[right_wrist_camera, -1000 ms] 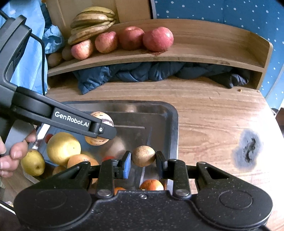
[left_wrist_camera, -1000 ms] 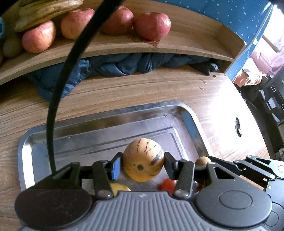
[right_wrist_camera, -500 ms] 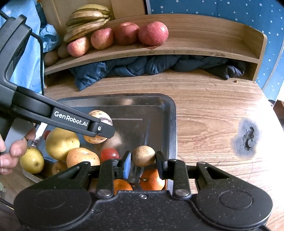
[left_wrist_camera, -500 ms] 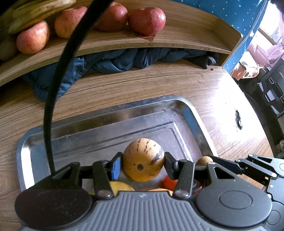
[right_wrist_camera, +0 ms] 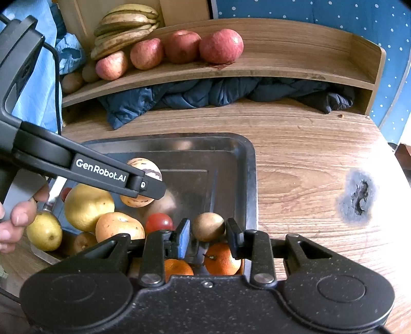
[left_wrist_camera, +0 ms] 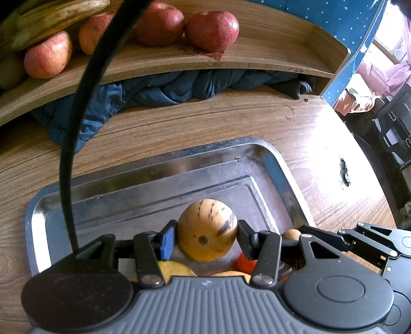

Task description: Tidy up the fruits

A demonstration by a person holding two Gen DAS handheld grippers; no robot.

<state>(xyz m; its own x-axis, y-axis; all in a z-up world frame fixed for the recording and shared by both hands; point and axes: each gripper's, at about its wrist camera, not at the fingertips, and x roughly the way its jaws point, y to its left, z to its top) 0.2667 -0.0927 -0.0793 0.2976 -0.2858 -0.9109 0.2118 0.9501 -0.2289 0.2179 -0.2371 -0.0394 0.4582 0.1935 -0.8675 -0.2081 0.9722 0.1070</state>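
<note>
Left gripper (left_wrist_camera: 206, 237): clamped on the round yellow melon with purple streaks (left_wrist_camera: 206, 230), held clear above the stainless steel tray (left_wrist_camera: 133, 187). In the right wrist view the same melon sits in that gripper over the tray's left half.

Right gripper (right_wrist_camera: 208, 233): small brown kiwi-like fruit (right_wrist_camera: 208, 226) between the pads; jaws have just been opening slightly. A thin gap seems to show on the right pad side, so grip looks loosening, not certain.

Key relation: both fruits lie directly ahead of their grippers, and the curved wooden shelf (right_wrist_camera: 282, 64) lies beyond the tray, across bare tabletop (right_wrist_camera: 295, 154). The shelf's right half is free; red apples (right_wrist_camera: 221, 46) and bananas (right_wrist_camera: 125, 23) fill its left. The right hand appears nearer that free stretch.

Around: the remaining fruit is piled at the tray's near-left end: large yellow citrus (right_wrist_camera: 88, 205), oranges (right_wrist_camera: 222, 259), red tomato (right_wrist_camera: 159, 222). A crumpled dark blue jacket (right_wrist_camera: 218, 92) is stuffed under the shelf, below the likely path. The left gripper's arm crosses in front of the right view, a collision risk if both move together.
</note>
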